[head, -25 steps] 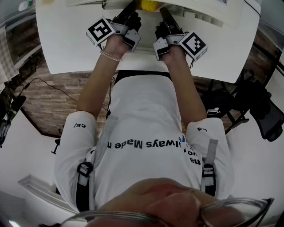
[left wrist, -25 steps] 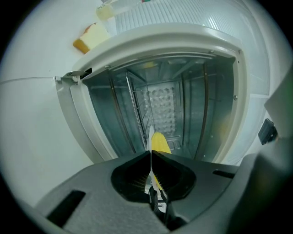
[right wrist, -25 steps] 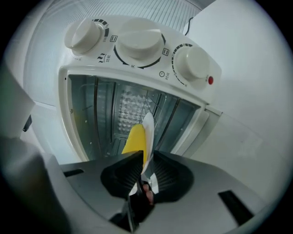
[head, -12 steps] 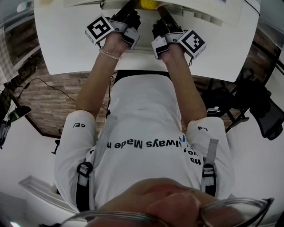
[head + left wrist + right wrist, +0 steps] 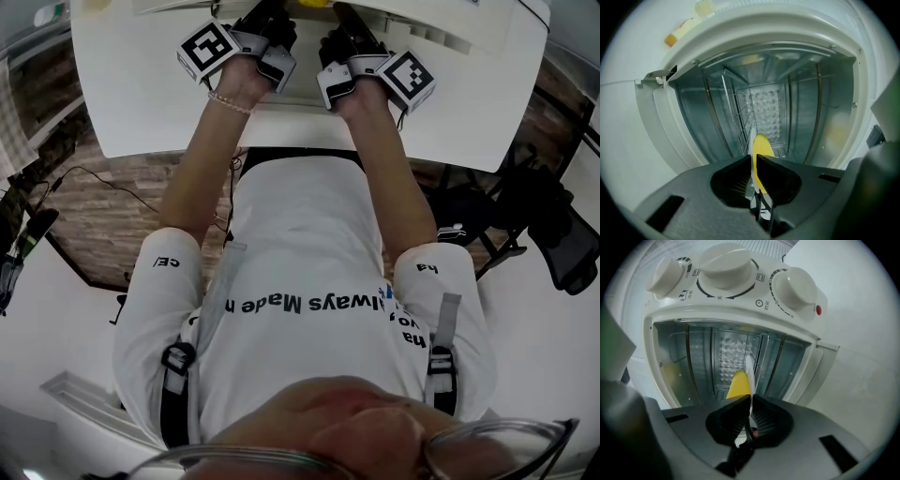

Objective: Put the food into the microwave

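The microwave (image 5: 693, 65) is a small white oven with its door open, and its metal cavity (image 5: 698, 362) faces both gripper views. A thin white plate (image 5: 752, 137) carrying yellow food (image 5: 762, 149) is held edge-on at the cavity mouth. My left gripper (image 5: 753, 159) is shut on one rim of the plate. My right gripper (image 5: 750, 399) is shut on the opposite rim (image 5: 748, 367), with the yellow food (image 5: 739, 384) just beyond it. In the head view, the left gripper (image 5: 267, 14) and right gripper (image 5: 342, 19) sit side by side at the top edge, the food (image 5: 314, 2) barely showing between them.
A wire rack (image 5: 737, 115) stands inside the cavity at the back. Three white knobs (image 5: 726, 270) line the oven's control panel. The oven rests on a white table (image 5: 141, 94). A small orange and white object (image 5: 679, 33) lies above the oven. A dark chair (image 5: 562, 239) stands at the right.
Both grippers have moved forward toward the oven with the plate held between them; the yellow food has nearly slid out of the head view's top edge.
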Demonstrator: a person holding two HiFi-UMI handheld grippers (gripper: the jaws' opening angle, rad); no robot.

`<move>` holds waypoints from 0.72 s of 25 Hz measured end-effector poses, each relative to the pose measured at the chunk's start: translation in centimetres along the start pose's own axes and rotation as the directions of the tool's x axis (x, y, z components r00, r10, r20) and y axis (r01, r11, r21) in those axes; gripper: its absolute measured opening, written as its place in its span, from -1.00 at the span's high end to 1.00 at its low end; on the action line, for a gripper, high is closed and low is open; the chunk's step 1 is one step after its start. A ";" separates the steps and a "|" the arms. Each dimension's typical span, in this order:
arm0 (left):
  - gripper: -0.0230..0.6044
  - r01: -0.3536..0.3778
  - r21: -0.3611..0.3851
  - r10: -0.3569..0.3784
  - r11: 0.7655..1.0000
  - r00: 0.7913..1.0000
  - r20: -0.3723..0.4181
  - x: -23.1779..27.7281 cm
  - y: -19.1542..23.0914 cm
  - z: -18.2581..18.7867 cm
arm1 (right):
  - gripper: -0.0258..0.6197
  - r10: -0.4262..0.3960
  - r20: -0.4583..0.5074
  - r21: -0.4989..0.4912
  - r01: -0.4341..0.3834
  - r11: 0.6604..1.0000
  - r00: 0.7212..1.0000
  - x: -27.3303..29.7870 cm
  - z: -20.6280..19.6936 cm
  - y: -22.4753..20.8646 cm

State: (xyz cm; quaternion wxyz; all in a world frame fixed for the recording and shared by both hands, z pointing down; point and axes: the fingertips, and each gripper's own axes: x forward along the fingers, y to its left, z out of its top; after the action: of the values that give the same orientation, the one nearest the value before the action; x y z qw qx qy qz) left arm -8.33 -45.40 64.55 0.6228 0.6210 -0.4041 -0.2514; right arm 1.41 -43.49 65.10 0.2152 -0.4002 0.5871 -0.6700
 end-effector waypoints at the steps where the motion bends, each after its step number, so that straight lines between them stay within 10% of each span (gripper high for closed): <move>1: 0.87 0.011 -0.002 -0.011 1.000 1.000 0.003 0.1 -0.2 0.1 | 0.85 0.002 0.004 0.000 -0.002 1.000 1.000 0.2 0.1 0.0; 18: 0.87 -0.010 0.000 0.010 1.000 1.000 0.026 0.3 0.2 0.8 | 0.85 -0.002 0.022 -0.020 0.003 1.000 1.000 1.7 1.0 0.2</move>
State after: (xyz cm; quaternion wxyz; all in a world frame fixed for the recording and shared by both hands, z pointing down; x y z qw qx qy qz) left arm -8.84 -46.03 64.68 0.6187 0.6156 -0.4152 -0.2564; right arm 1.17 -45.44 65.33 0.2167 -0.4103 0.5910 -0.6599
